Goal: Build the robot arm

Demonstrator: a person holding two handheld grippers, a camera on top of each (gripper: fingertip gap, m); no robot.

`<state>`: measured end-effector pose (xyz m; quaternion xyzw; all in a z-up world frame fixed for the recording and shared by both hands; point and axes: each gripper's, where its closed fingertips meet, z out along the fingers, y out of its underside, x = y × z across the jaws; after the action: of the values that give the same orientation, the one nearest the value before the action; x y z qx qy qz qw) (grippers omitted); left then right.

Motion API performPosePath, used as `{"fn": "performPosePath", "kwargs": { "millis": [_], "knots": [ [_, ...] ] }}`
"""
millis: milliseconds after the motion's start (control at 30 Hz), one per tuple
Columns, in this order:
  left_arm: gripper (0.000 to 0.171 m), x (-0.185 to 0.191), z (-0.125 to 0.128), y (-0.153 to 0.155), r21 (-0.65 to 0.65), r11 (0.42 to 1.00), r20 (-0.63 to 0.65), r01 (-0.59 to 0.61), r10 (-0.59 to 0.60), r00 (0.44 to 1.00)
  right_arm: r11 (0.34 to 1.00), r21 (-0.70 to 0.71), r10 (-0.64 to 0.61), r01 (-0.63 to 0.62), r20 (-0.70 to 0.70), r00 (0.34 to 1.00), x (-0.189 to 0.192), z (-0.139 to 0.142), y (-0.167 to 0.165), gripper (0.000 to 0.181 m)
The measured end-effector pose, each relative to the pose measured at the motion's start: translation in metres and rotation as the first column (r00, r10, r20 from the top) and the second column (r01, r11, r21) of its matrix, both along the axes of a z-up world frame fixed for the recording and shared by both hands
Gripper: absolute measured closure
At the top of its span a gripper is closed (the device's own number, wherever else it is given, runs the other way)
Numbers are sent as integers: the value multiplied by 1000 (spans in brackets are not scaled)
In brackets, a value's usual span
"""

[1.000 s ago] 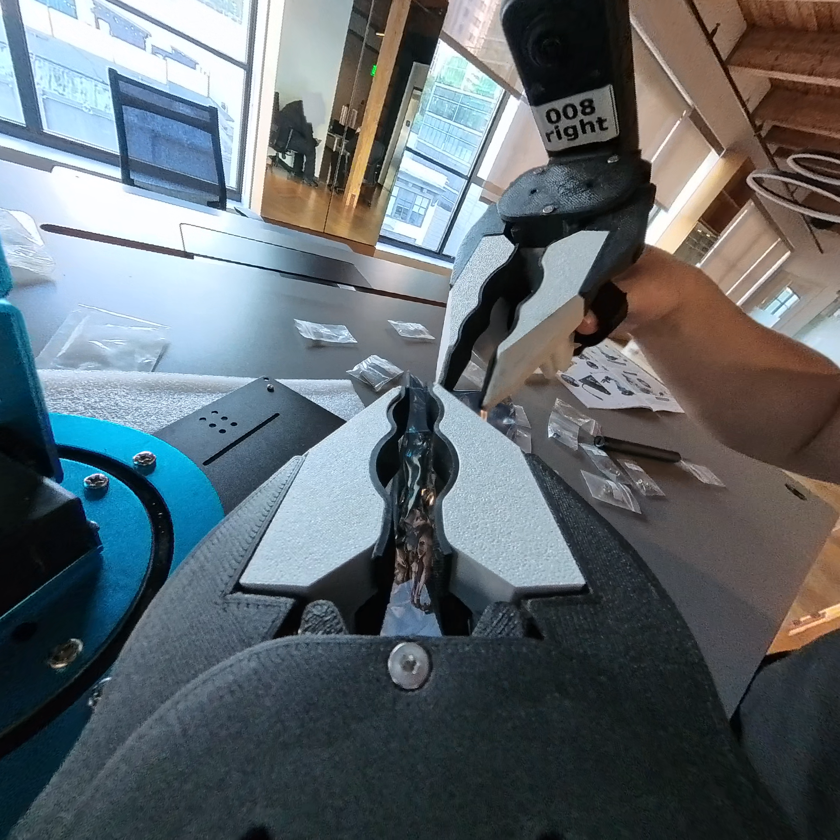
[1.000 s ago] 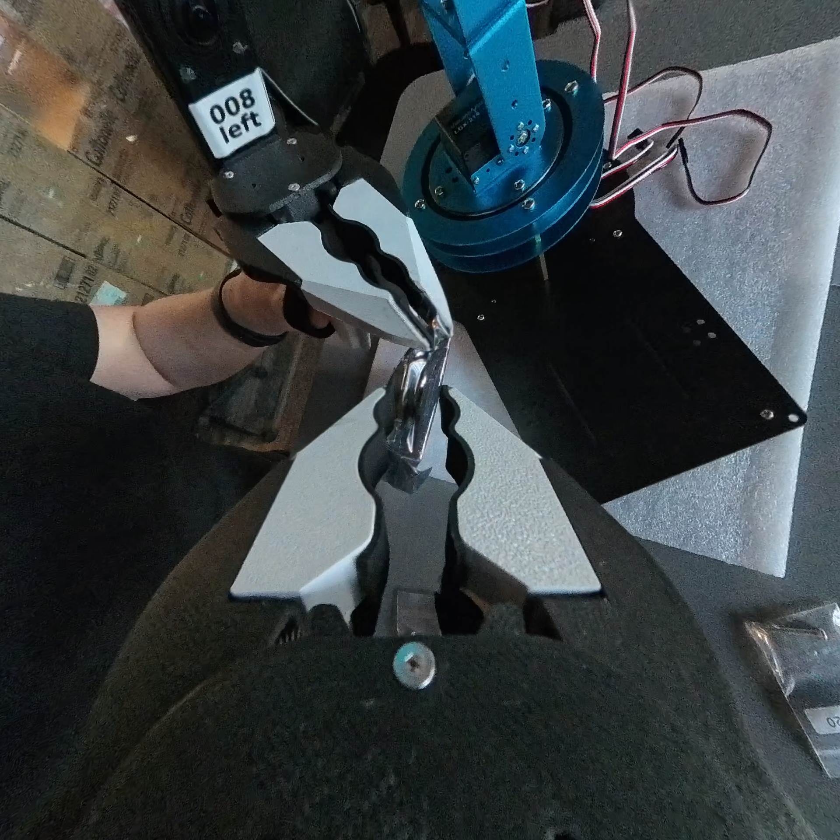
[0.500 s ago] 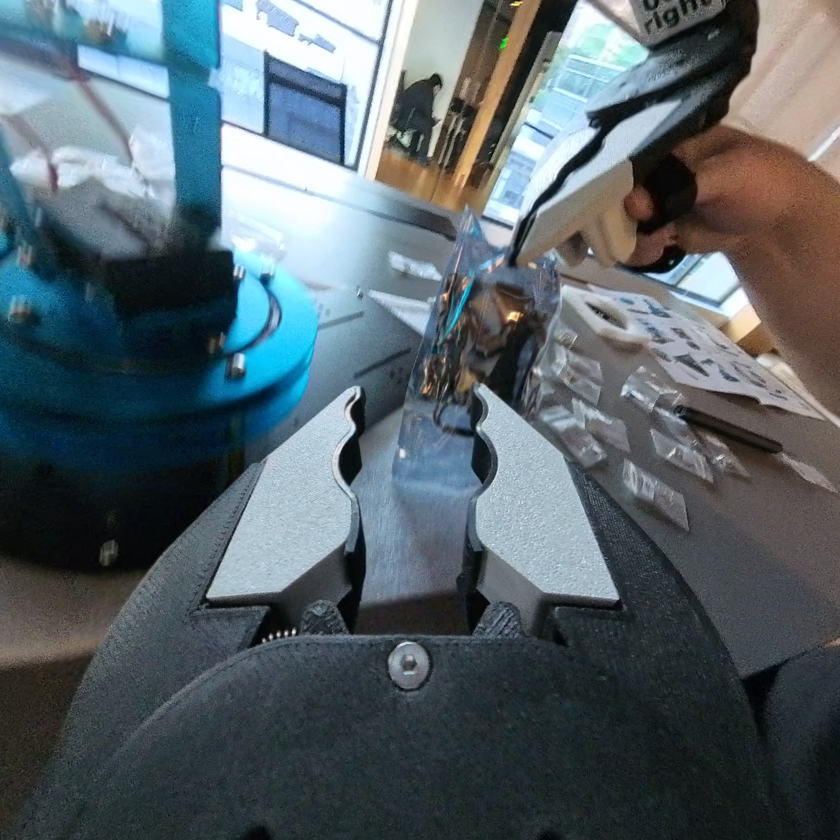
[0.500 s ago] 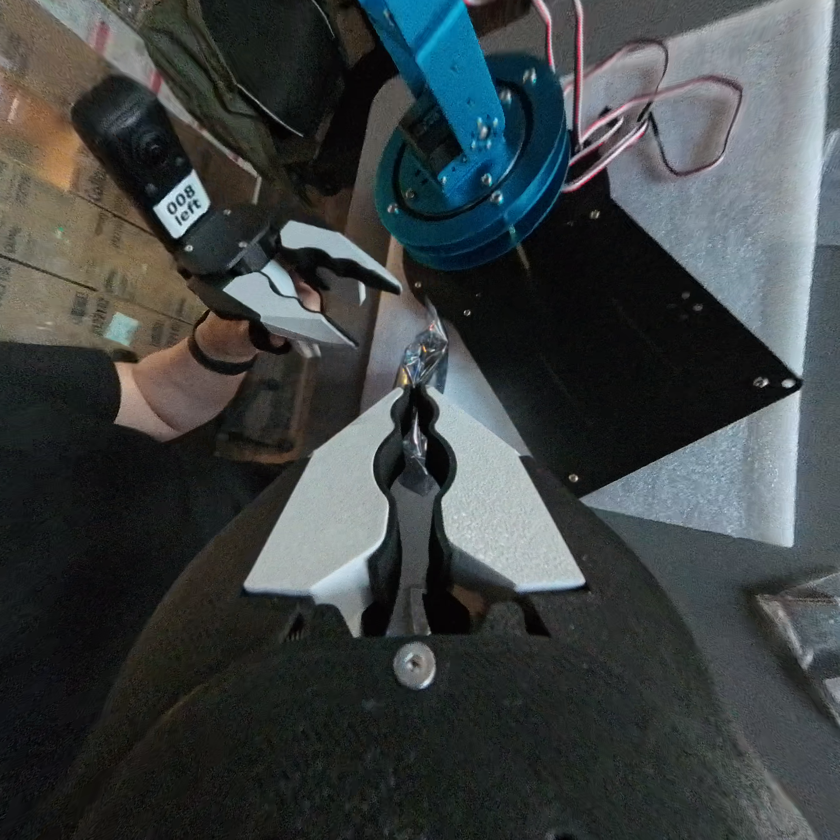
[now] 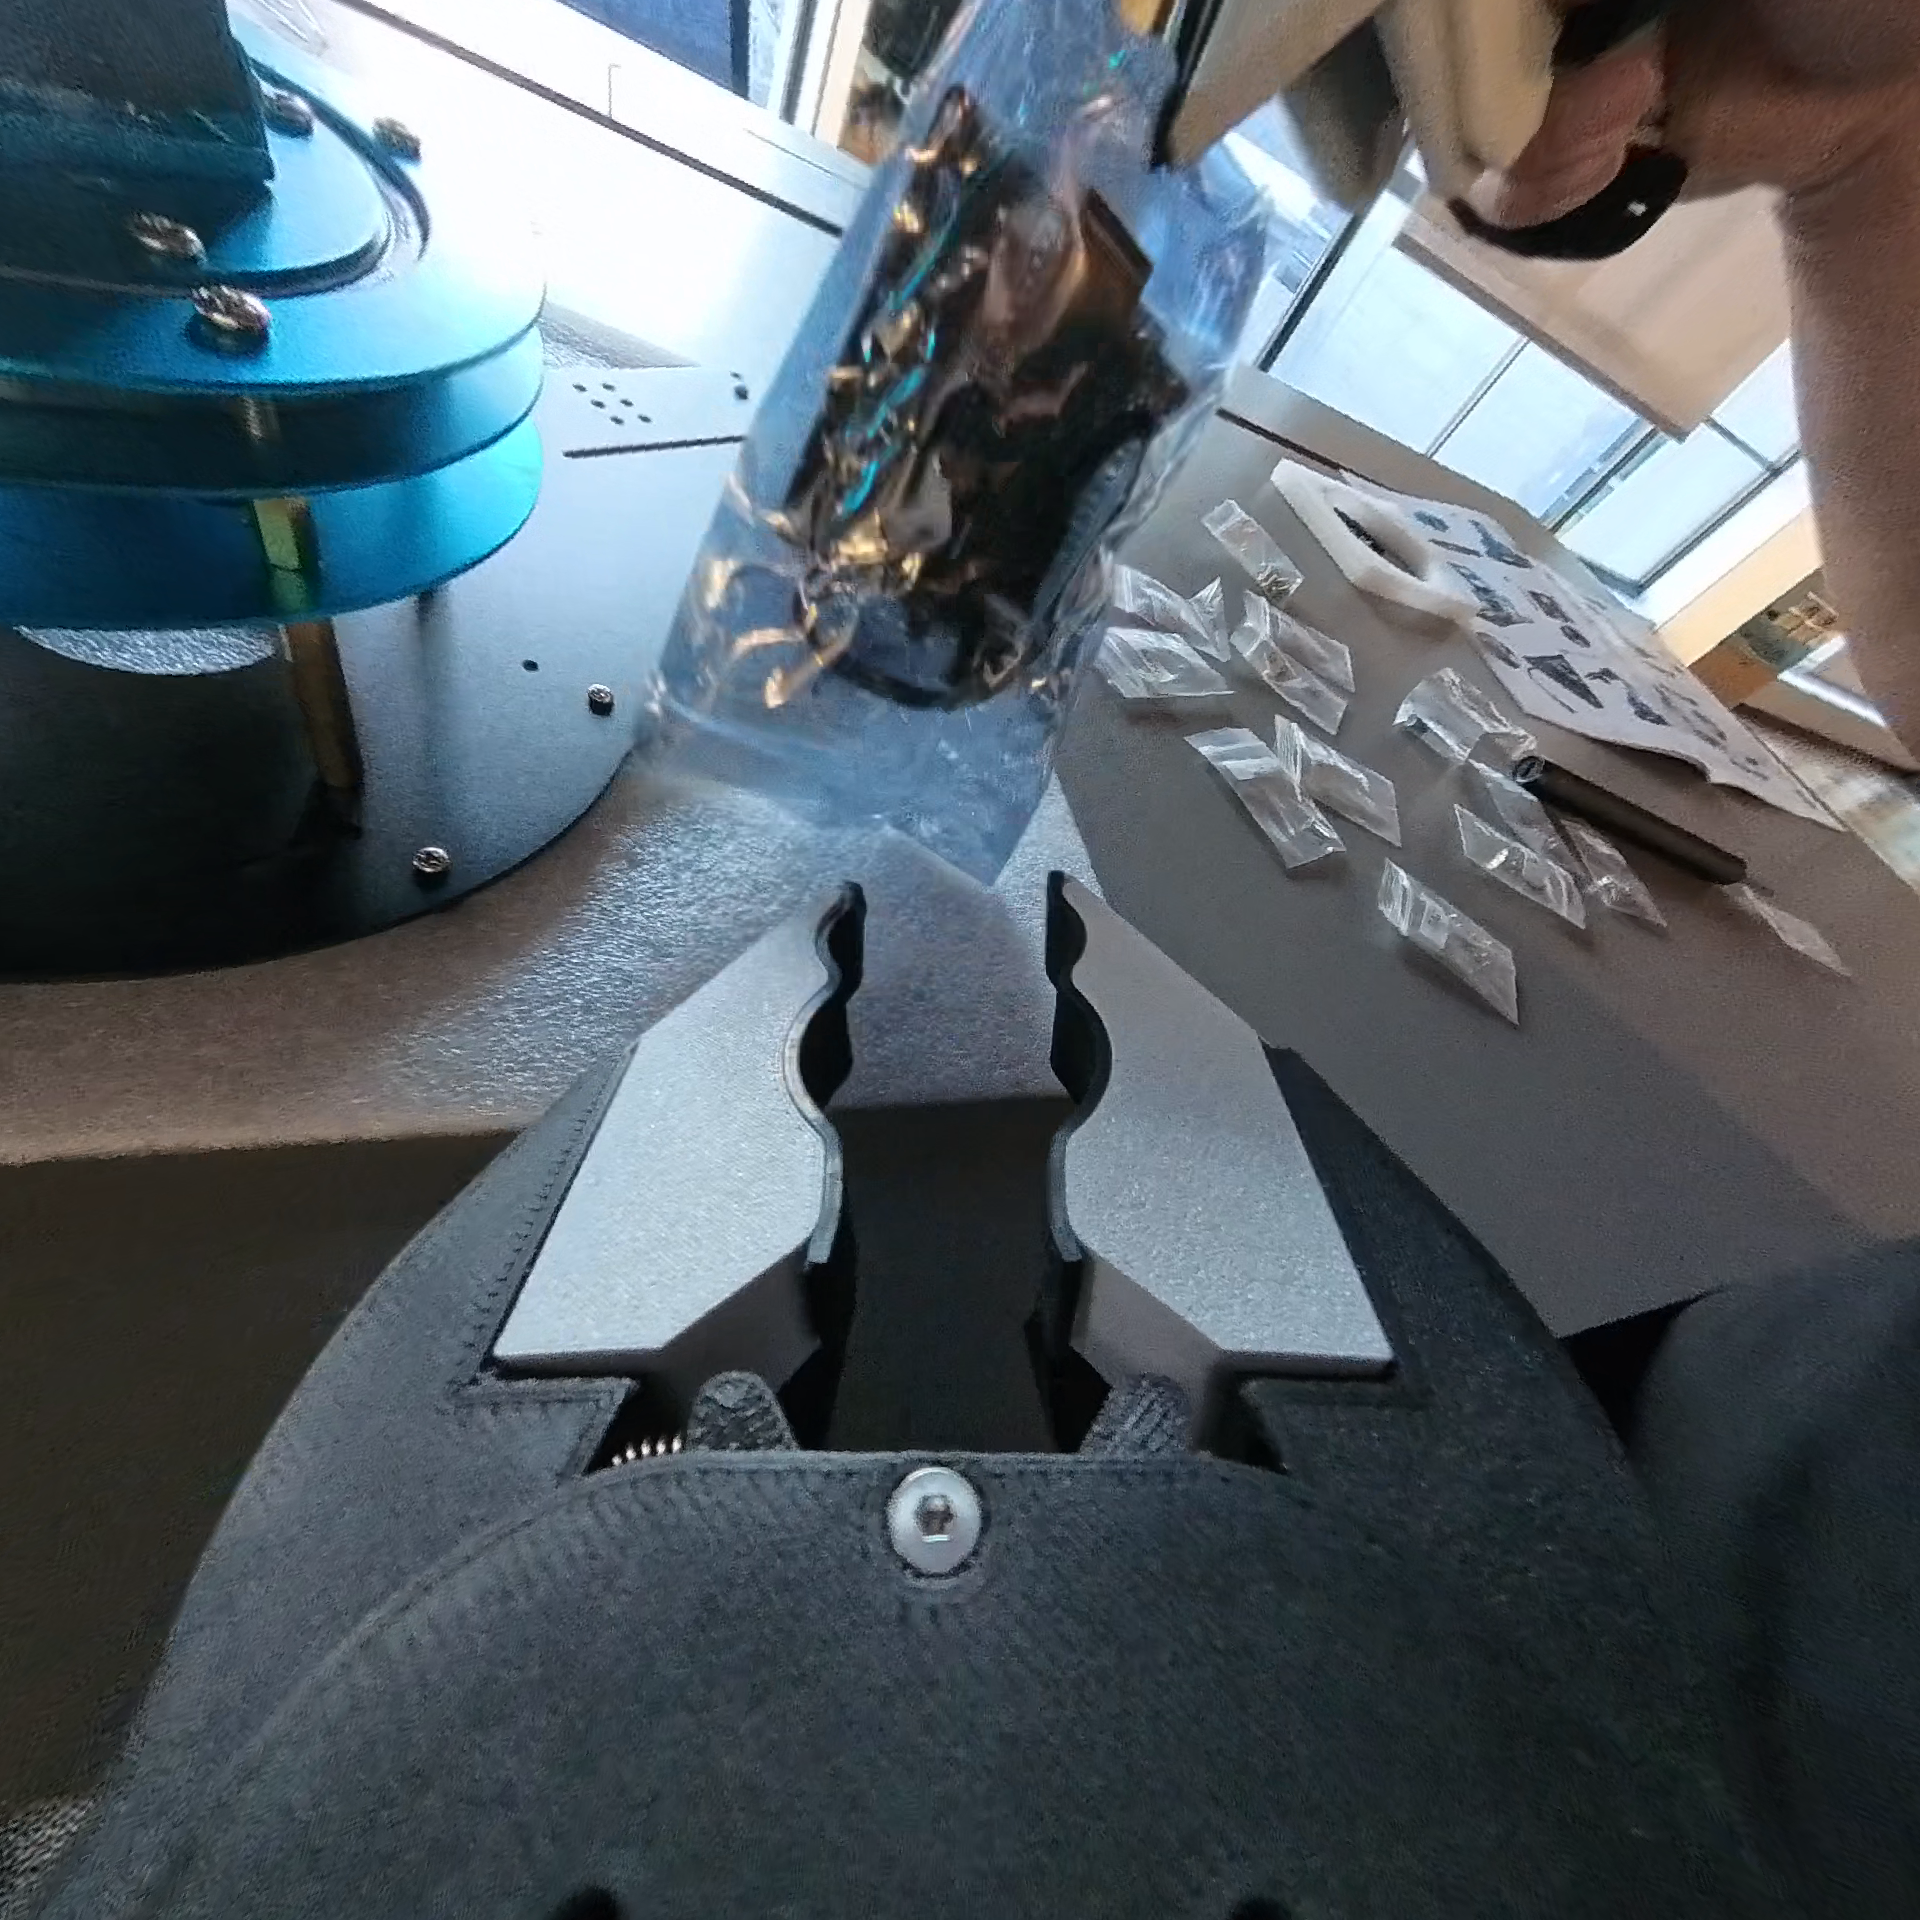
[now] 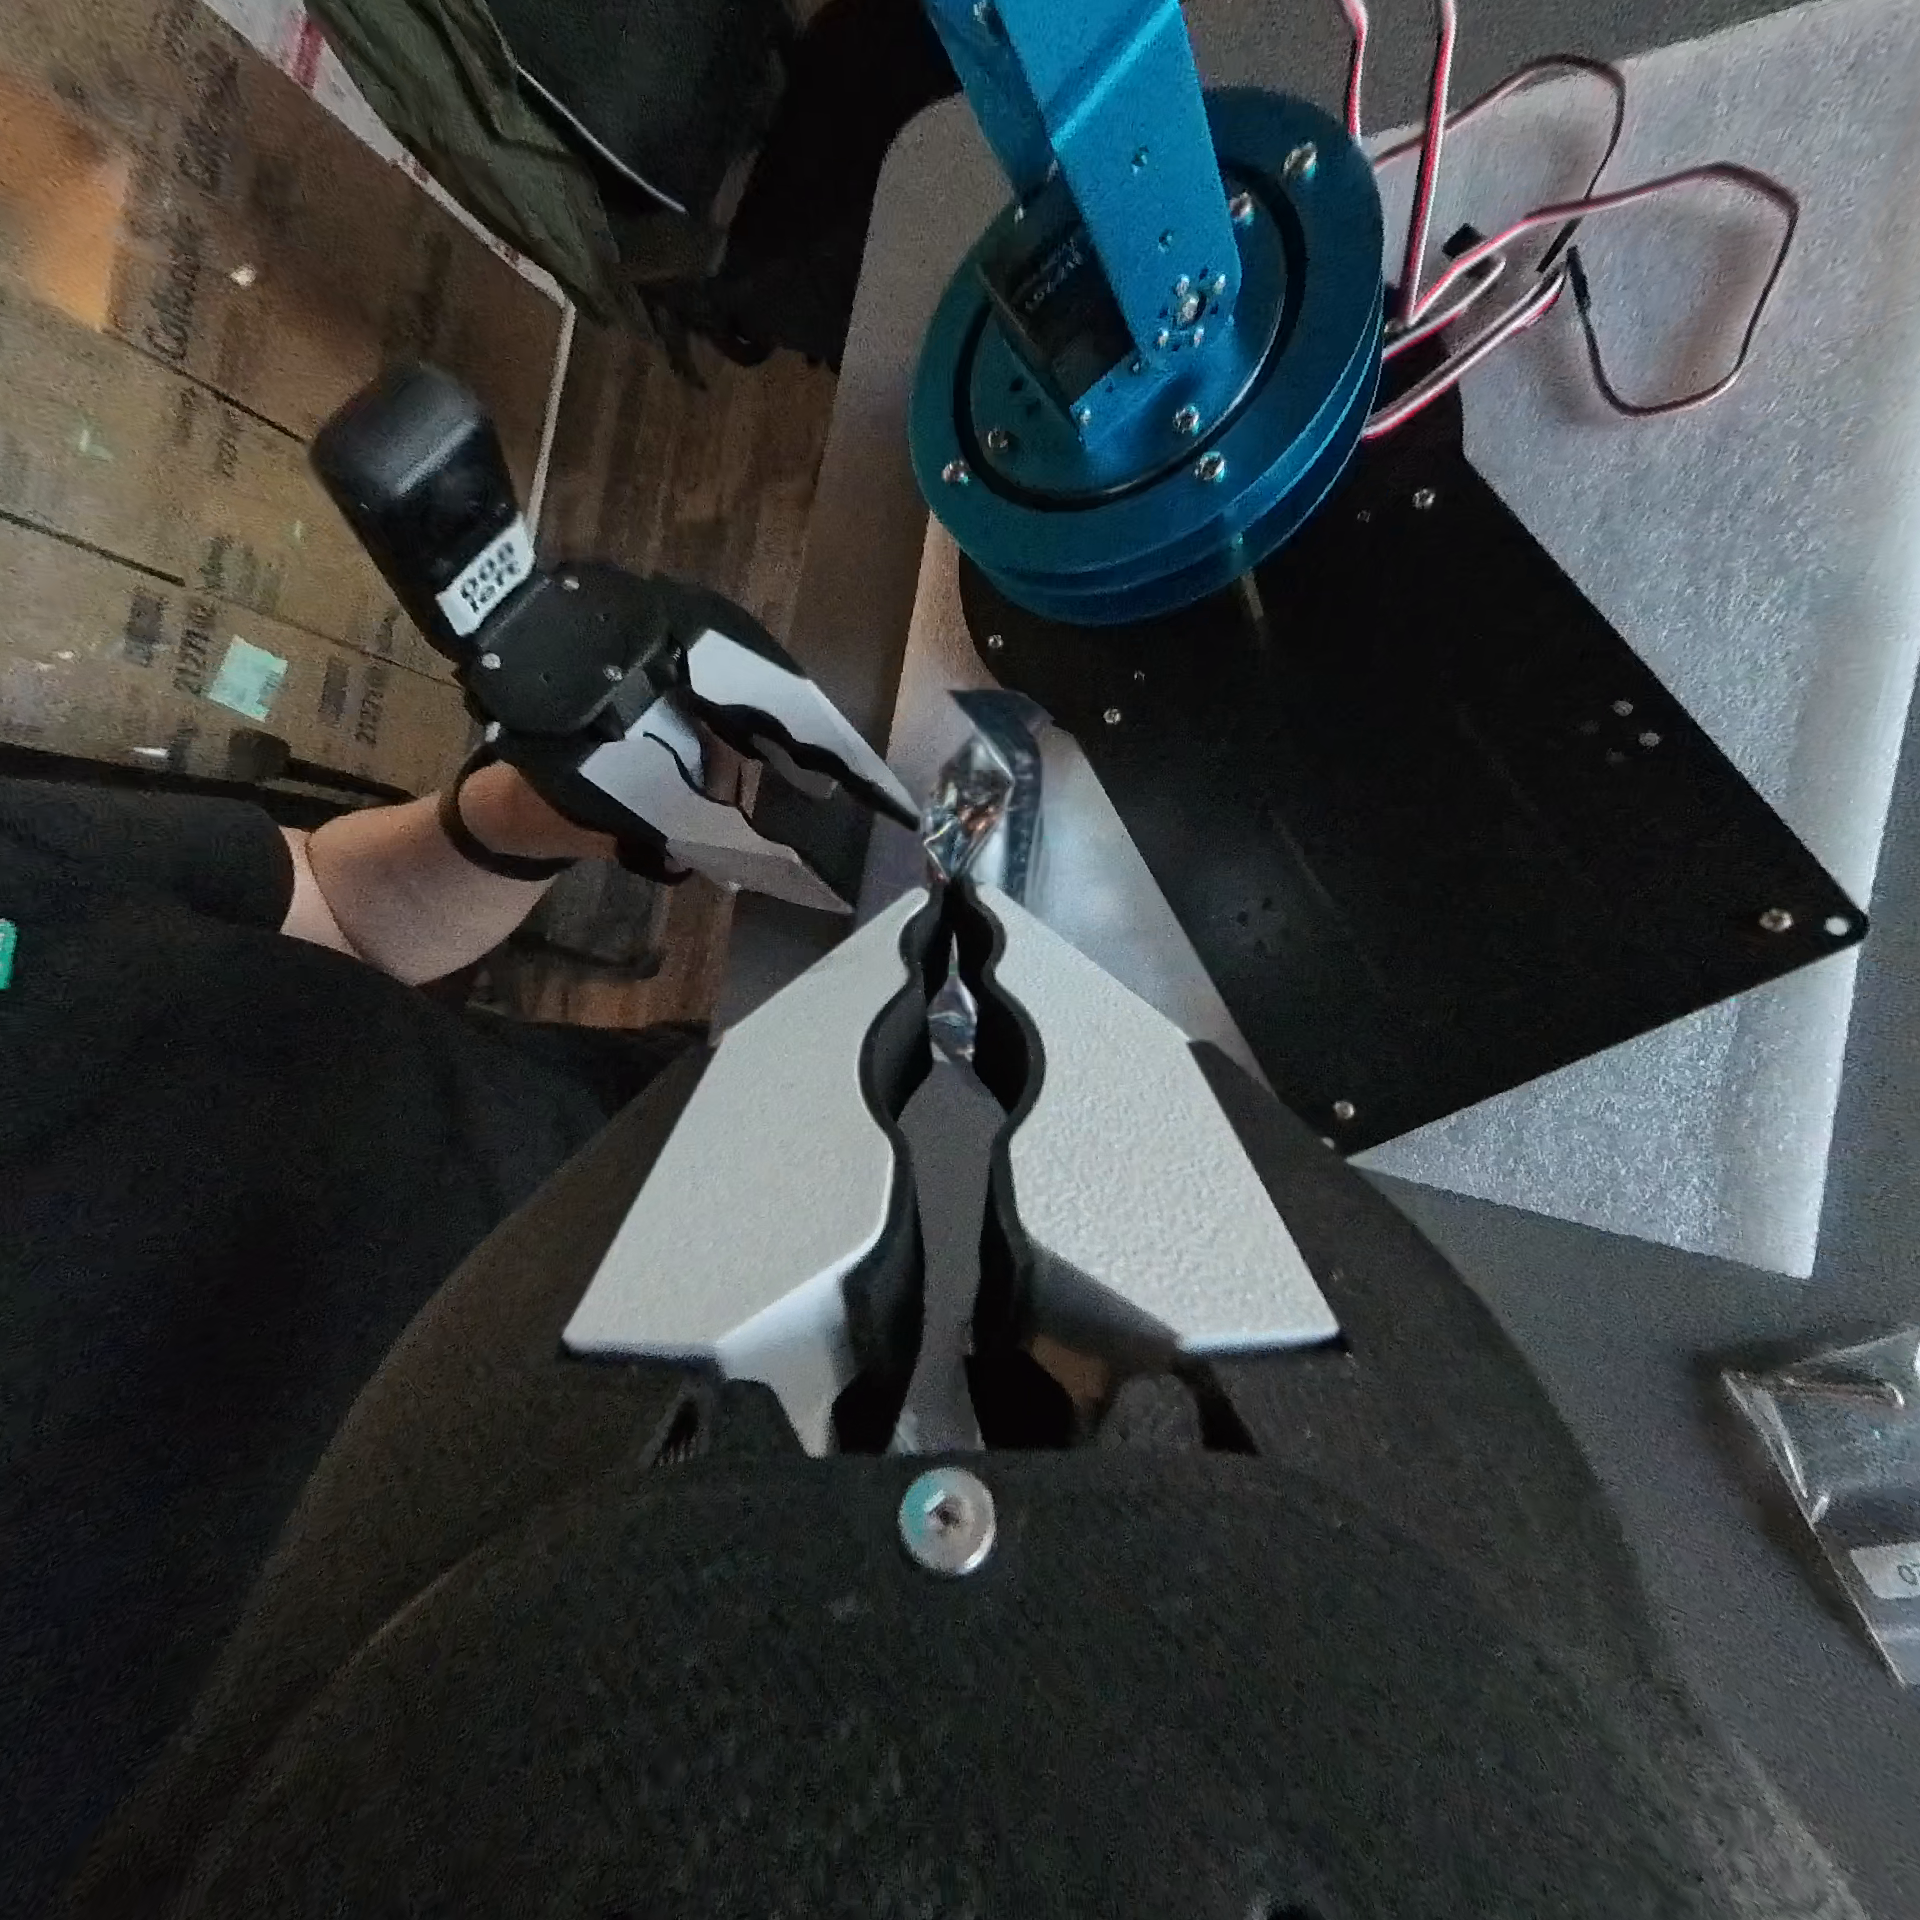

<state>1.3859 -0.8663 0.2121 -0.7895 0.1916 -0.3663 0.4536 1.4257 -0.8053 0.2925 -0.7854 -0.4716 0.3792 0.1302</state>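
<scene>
A clear plastic bag of small dark parts and wires (image 5: 966,447) hangs in the air from my right gripper (image 5: 1226,94) at the top of the left wrist view. In the right wrist view my right gripper (image 6: 951,899) is shut on the bag's (image 6: 977,790) top edge. My left gripper (image 5: 953,904) is open and empty, just below the bag's lower corner and not touching it. It also shows in the right wrist view (image 6: 883,862), open beside the bag. A blue round turntable base (image 6: 1143,436) with an upright blue bracket stands on a black plate (image 6: 1455,831).
The black plate lies on a white foam sheet (image 6: 1714,520), with red, white and black wires (image 6: 1558,260) behind the base. Several small clear bags (image 5: 1299,727), a printed sheet (image 5: 1558,623), a white foam ring (image 5: 1382,561) and a black tool (image 5: 1631,831) lie on the grey table. Another bag (image 6: 1849,1455) lies at lower right.
My left gripper opened, let go of the bag and drew back below it. My right gripper closed on the bag and now holds it alone, lifted higher.
</scene>
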Motion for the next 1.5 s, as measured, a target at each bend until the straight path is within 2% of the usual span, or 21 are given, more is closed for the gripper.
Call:
{"fn": "performPosePath", "kwargs": {
  "millis": [67, 133, 200, 233, 300, 367, 400, 467, 567, 633, 733, 800, 867, 933, 1033, 1133, 1300, 1333, 1400, 1433, 1500],
  "knots": [
    [140, 0, -1, 0, 3, 1000, 4, -9, 9, 1000, 997, 53, -45, 48, -70, 997, -3, 16, 9, 181],
    [141, 1, 0, -1, -13, 1000, 26, -6, 6, 1000, 1000, -23, -15, 16, 23, 1000, 2, -5, 1, 181],
    [143, 2, 0, -1, -31, 1000, 40, 0, 2, 999, 999, 26, -41, 42, -51, 998, -1, 14, 7, 181],
    [146, 1, 0, 0, -39, 999, 49, -8, 10, 999, 997, 48, -53, 56, -61, 997, -1, 15, 11, 181],
    [145, 2, 1, 1, -56, 998, 77, -3, 8, 997, 999, -40, -6, 8, 48, 999, 6, -7, -2, 181],
    [146, 1, 1, 3, -66, 998, 95, -6, 12, 995, 999, 38, -26, 27, -29, 999, 2, 13, 3, 181],
    [145, 1, 2, 4, -73, 997, 112, -8, 16, 994, 999, 36, -32, 33, -31, 999, 4, 13, 4, 181],
    [146, -1, 3, 5, -86, 996, 133, -12, 23, 991, 998, -55, -7, 8, 28, 1000, 10, -1, -5, 181],
    [145, -5, 5, 8, -103, 995, 173, -10, 27, 985, 998, -60, -37, 32, -76, 996, 13, 17, -3, 181],
    [143, -5, 8, 8, -123, 992, 223, 6, 21, 974, 983, -181, -36, 23, -68, 997, 21, 9, -13, 181],
    [143, -4, 8, 7, -147, 989, 261, 34, 6, 965, 989, -135, -60, 54, -37, 998, 29, -1, -8, 181],
    [148, -2, 7, 9, -172, 984, 280, 34, 16, 960, 982, -177, -84, 73, -57, 995, 32, -6, -5, 181],
    [152, 0, 5, 13, -193, 981, 274, 24, 30, 961, 979, -185, -96, 82, -67, 993, 36, -7, -1, 181],
    [153, 4, 1, 14, -182, 983, 211, 20, 20, 977, 981, -176, -92, 79, -63, 994, 36, -8, 0, 179],
    [146, 12, -1, 13, -158, 987, 137, 15, 7, 991, 986, -152, -73, 71, -7, 997, 36, -13, 0, 169],
    [147, 14, -3, 14, -148, 989, 100, 0, 15, 995, 988, -144, -49, 52, 23, 999, 33, -13, -4, 172],
    [146, 14, -2, 13, -133, 991, 101, -2, 16, 995, 985, -167, -28, 33, 33, 999, 26, -9, -7, 180],
    [145, 14, -1, 13, -132, 991, 118, -3, 19, 993, 982, -188, -22, 26, 27, 999, 24, -2, -11, 180],
    [138, 13, 3, 12, -134, 991, 161, -3, 25, 987, 993, -115, -5, 7, 20, 1000, 22, 15, -10, 181],
    [139, 11, 4, 11, -137, 991, 179, -8, 33, 983, 998, -62, -19, 22, 50, 999, 22, 12, -3, 181],
    [139, 10, 5, 10, -135, 991, 207, -8, 36, 978, 991, -128, 48, -28, 156, 987, 27, 0, -11, 181]
  ]
}}
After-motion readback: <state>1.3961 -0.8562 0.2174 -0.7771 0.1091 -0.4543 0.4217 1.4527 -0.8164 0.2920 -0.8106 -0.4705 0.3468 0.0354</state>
